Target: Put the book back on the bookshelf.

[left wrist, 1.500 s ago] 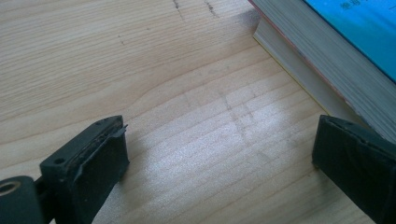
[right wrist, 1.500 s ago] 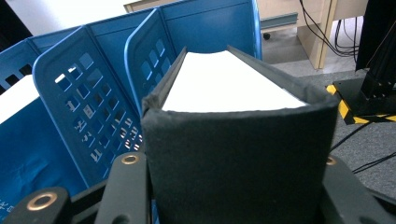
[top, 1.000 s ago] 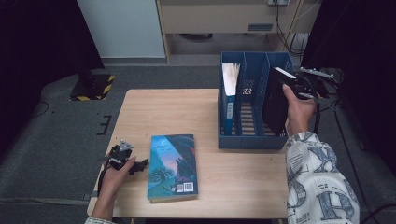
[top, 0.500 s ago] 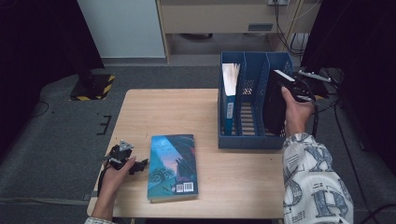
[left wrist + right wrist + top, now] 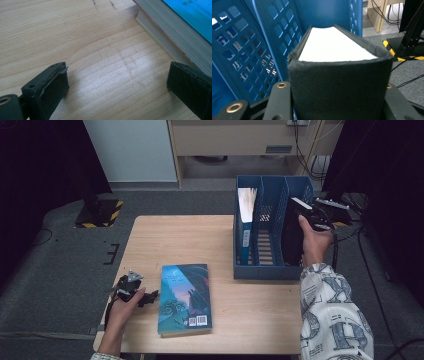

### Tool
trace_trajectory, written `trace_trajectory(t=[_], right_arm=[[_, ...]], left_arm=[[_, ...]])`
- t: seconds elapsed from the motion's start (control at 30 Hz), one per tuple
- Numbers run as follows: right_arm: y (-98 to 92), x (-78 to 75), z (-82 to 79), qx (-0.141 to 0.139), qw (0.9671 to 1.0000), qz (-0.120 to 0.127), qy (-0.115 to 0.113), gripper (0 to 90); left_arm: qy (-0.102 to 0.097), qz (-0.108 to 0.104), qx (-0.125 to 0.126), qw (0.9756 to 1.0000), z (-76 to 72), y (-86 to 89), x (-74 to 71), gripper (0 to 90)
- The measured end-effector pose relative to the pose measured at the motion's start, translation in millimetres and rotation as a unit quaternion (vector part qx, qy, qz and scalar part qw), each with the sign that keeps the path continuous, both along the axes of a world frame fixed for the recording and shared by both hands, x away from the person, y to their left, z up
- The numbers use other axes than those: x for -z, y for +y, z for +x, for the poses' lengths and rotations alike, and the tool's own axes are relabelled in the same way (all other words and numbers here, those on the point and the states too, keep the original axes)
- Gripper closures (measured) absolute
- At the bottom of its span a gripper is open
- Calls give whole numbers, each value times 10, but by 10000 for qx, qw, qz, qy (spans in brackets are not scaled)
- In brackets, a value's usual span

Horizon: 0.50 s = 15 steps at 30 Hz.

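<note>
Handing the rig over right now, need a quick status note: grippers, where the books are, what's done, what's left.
Right gripper: shut on the black book, held upright over the right slot of the blue file rack; not yet released.
Left gripper: open, empty, low over the table just left of the teal book.
Done: one blue book stands in the rack's left slot.
Left, likely: seat and release the black book, then pick up the teal book, still lying flat, and file it, probably in the middle slot.

I can't read any text: print on the blue book [image 5: 184, 296] and the spine label [image 5: 246, 240] is too blurred.
</note>
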State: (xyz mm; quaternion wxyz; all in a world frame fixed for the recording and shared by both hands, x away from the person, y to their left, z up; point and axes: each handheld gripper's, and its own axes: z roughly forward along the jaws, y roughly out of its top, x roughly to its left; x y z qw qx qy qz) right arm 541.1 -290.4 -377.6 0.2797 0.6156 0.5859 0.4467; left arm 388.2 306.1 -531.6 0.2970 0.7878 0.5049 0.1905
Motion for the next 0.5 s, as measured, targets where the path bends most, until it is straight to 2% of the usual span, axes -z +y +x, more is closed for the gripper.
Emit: trace_trajectory(t=[0.27, 0.5], right_arm=[[11, 20, 26, 18, 10000, -6, -17, 528], [61, 36, 20, -57, 9998, -207, 26, 526]], left_arm=[[-3, 10, 2, 10000, 4, -4, 1, 25], [6, 24, 17, 10000, 3, -2, -1, 25]])
